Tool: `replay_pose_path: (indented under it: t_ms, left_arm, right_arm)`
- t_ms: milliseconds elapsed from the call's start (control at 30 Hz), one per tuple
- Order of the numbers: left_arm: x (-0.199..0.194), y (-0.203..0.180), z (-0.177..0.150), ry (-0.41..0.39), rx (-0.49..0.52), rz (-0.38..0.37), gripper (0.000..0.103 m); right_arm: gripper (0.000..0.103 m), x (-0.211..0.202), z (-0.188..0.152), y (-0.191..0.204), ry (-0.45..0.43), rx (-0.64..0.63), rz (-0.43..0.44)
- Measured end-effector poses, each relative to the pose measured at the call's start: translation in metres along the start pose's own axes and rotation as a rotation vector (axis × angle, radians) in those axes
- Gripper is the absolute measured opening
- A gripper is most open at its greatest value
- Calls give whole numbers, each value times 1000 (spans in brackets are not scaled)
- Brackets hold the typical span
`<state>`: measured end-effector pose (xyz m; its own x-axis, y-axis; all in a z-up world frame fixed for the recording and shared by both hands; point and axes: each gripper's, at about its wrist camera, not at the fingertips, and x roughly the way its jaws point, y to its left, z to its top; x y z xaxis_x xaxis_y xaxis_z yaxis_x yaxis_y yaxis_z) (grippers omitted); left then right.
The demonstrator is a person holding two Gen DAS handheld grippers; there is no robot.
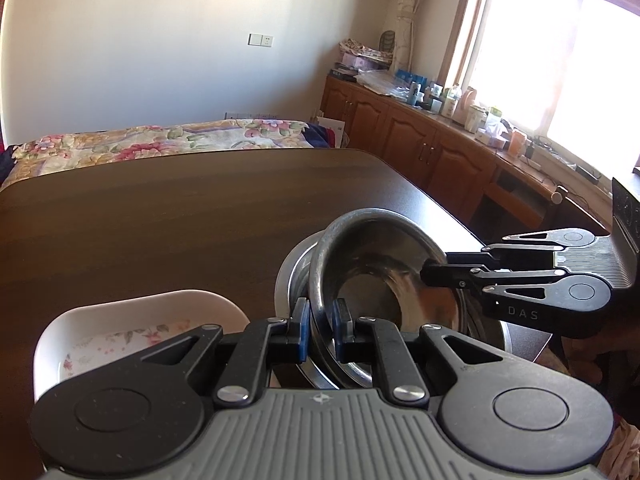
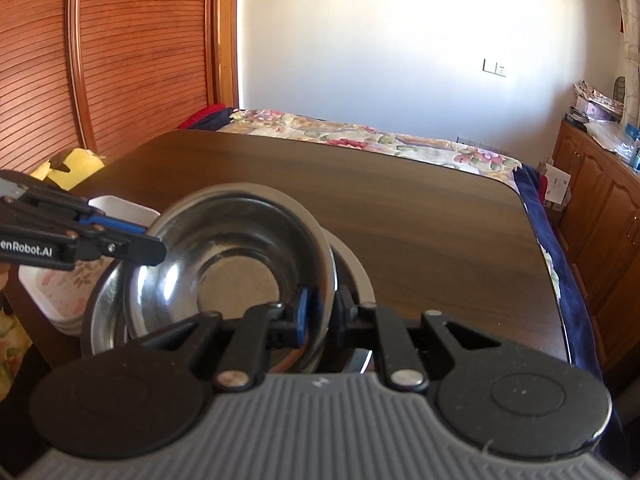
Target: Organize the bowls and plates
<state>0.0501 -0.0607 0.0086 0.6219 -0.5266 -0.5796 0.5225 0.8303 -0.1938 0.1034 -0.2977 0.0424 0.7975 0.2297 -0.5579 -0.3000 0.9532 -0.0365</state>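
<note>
Left wrist view: the left gripper (image 1: 321, 330) is clamped on the near rim of a steel bowl (image 1: 380, 264), one blue pad (image 1: 303, 330) outside the wall and the other inside it. The bowl is tilted, its far edge raised, and it sits partly inside a stack of other metal dishes (image 1: 290, 280) on the dark wooden bench (image 1: 160, 216). The right gripper (image 1: 430, 266) reaches in from the right side and pinches the opposite rim of the same bowl. Just left of the stack lies a white rectangular dish (image 1: 132, 320) with a flower pattern on its inside. Past the bench are a bed with a floral cover (image 1: 160, 140), wooden cabinets (image 1: 400, 136) crowded with bottles and boxes, and a bright window (image 1: 560, 60). Right wrist view: the right gripper (image 2: 325, 312) has its fingers together on the bowl's (image 2: 236, 256) near wall, a blue pad (image 2: 303, 314) inside against the shiny metal and the other finger outside. The left gripper (image 2: 154, 246) grips the rim across from it, at the left. Under the bowl a wider metal dish (image 2: 106, 304) shows, and the white dish (image 2: 60, 280) lies beside it near the bench's (image 2: 400, 216) left edge.
</note>
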Motion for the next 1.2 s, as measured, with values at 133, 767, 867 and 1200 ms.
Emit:
replay_pose_path:
  t_ms: [133, 767, 867, 1200]
  left_arm:
    - [-7, 0, 5, -38, -3, 19, 14]
    - [-20, -12, -21, -236, 20, 145, 90]
    - [-16, -15, -30, -241, 21, 162, 93]
    - [-12, -14, -44, -255, -7, 174, 93]
  right_arm:
    - [15, -3, -2, -2, -4, 5, 5]
    - [57, -22, -43, -8, -284, 161, -48]
    - [67, -18, -52, -6, -312, 164, -77]
    - [84, -14, -62, -9, -330, 220, -80]
